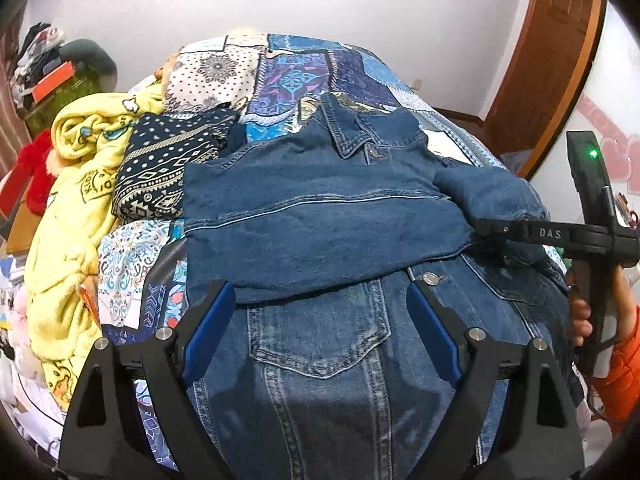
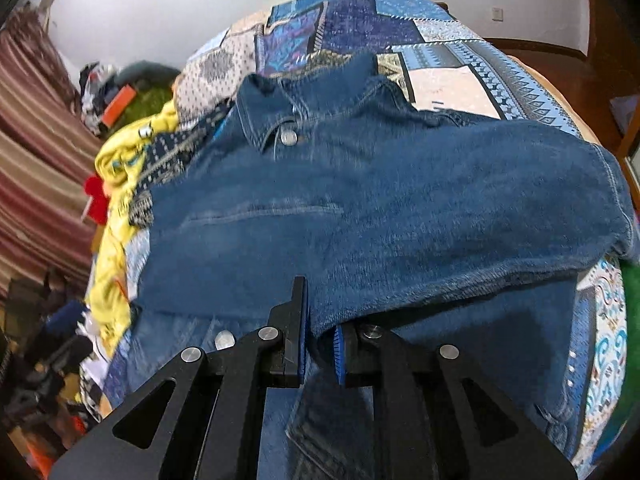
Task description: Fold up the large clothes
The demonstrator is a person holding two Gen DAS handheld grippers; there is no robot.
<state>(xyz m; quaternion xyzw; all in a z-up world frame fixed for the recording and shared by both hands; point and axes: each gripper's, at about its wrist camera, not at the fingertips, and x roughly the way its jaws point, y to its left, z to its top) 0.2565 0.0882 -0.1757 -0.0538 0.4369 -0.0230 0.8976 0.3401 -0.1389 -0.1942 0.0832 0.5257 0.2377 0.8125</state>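
A blue denim jacket (image 1: 320, 216) lies front up on the patchwork bedspread (image 1: 304, 68), collar toward the far side. One sleeve (image 1: 304, 240) lies folded across its chest. My left gripper (image 1: 320, 300) is open and empty, just above the jacket's lower front and chest pocket. My right gripper (image 2: 320, 336) is shut on the hem of the other sleeve (image 2: 400, 216), which drapes across the jacket (image 2: 280, 152). The right gripper also shows in the left wrist view (image 1: 480, 228), at the jacket's right side.
A yellow blanket (image 1: 72, 208) and a folded navy patterned cloth (image 1: 168, 164) lie left of the jacket. A red item (image 1: 32, 172) and clutter lie at the bed's left edge. A wooden door (image 1: 552, 52) stands at the right, striped curtains (image 2: 36, 152) at the left.
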